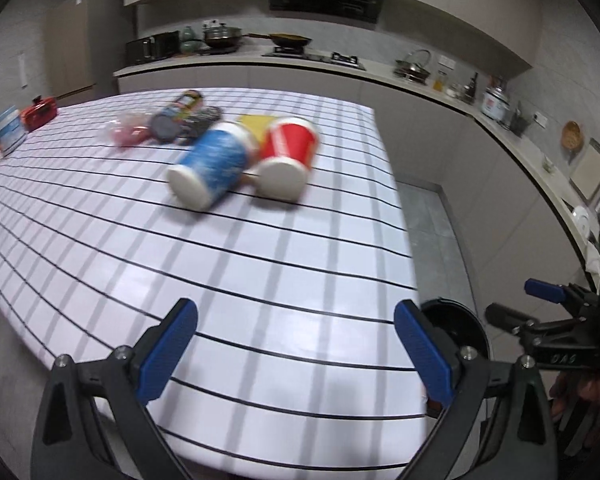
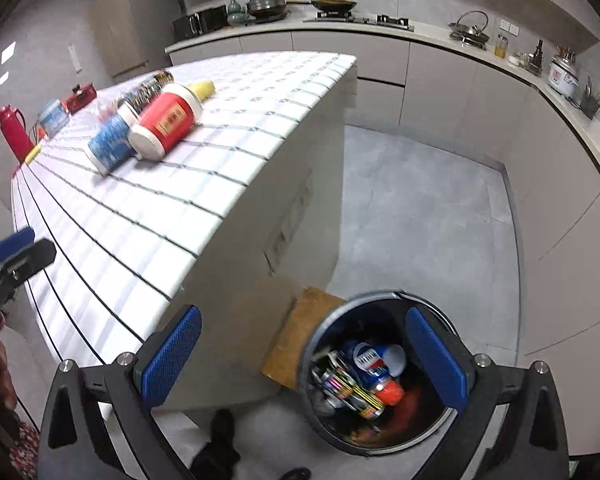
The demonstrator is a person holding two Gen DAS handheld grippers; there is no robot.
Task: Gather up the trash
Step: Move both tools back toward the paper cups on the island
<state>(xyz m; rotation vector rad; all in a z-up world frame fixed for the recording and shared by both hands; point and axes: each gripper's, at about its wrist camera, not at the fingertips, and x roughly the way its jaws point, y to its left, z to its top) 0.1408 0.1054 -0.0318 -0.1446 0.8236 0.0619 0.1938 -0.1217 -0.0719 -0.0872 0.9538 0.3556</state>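
Note:
A blue cup (image 1: 211, 166) and a red cup (image 1: 287, 157) lie on their sides on the striped table (image 1: 228, 280), with a chip can (image 1: 180, 114) and a pink packet (image 1: 129, 133) behind them. My left gripper (image 1: 296, 354) is open and empty above the table's near part. My right gripper (image 2: 304, 360) is open and empty above the floor beside the table, over a dark round bin (image 2: 384, 388) that holds several wrappers and cups. The cups also show in the right wrist view: the red one (image 2: 168, 122) and the blue one (image 2: 110, 146).
A red thermos (image 2: 14, 132), a red box (image 1: 40, 111) and a tub (image 1: 8, 130) stand at the table's far left. A wooden board (image 2: 300, 340) lies by the bin. Kitchen counters (image 2: 420, 36) run along the back and right. A shoe (image 2: 220, 428) is on the floor.

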